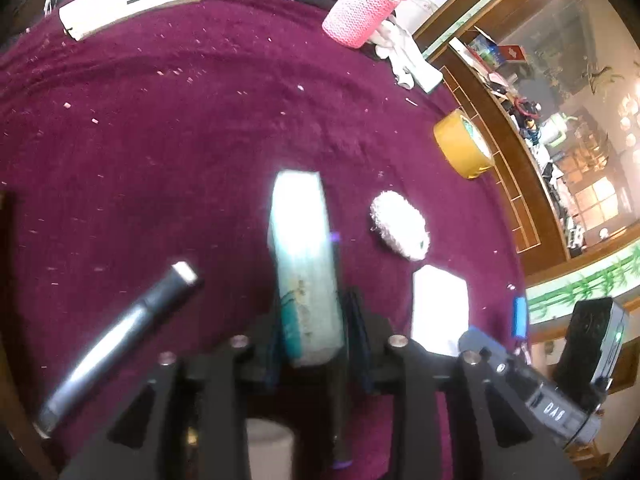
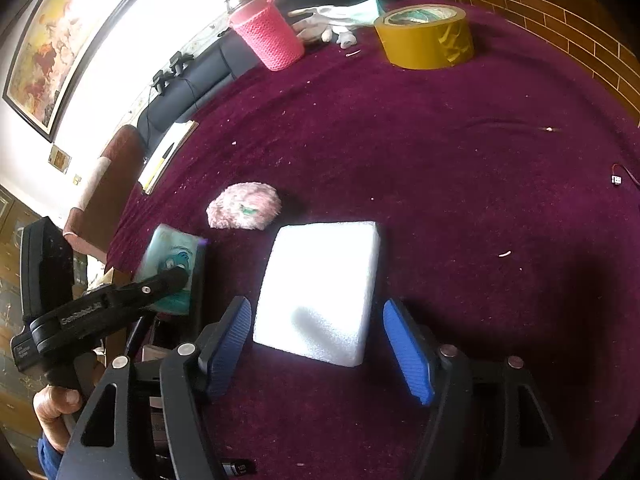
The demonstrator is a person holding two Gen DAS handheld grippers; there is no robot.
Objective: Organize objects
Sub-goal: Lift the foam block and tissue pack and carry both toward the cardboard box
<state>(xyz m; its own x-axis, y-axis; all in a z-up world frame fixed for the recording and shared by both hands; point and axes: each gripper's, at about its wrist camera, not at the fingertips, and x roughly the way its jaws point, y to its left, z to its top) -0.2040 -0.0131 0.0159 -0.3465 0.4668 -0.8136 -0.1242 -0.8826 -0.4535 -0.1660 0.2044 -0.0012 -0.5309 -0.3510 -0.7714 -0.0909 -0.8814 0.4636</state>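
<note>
A pale teal box [image 1: 304, 248] stands on its narrow edge between the fingers of my left gripper [image 1: 314, 312], which is shut on its lower end. From the right wrist view the same box [image 2: 168, 248] shows at the left, with the left gripper [image 2: 176, 276] clamped on it and a person's hand [image 2: 52, 408] on the handle. A white foam block [image 2: 320, 292] lies flat on the maroon cloth [image 2: 460, 180]. My right gripper [image 2: 316, 306] is open, its blue pads [image 2: 406, 352] standing either side of the block's near end with gaps showing.
A fluffy pink puff [image 2: 244, 206] lies just beyond the block. A yellow tape roll [image 2: 426, 38] and a pink knitted cup [image 2: 268, 30] stand at the far edge, a notebook [image 1: 128, 2] at the far left. A black tube [image 1: 120, 340] lies near the left gripper.
</note>
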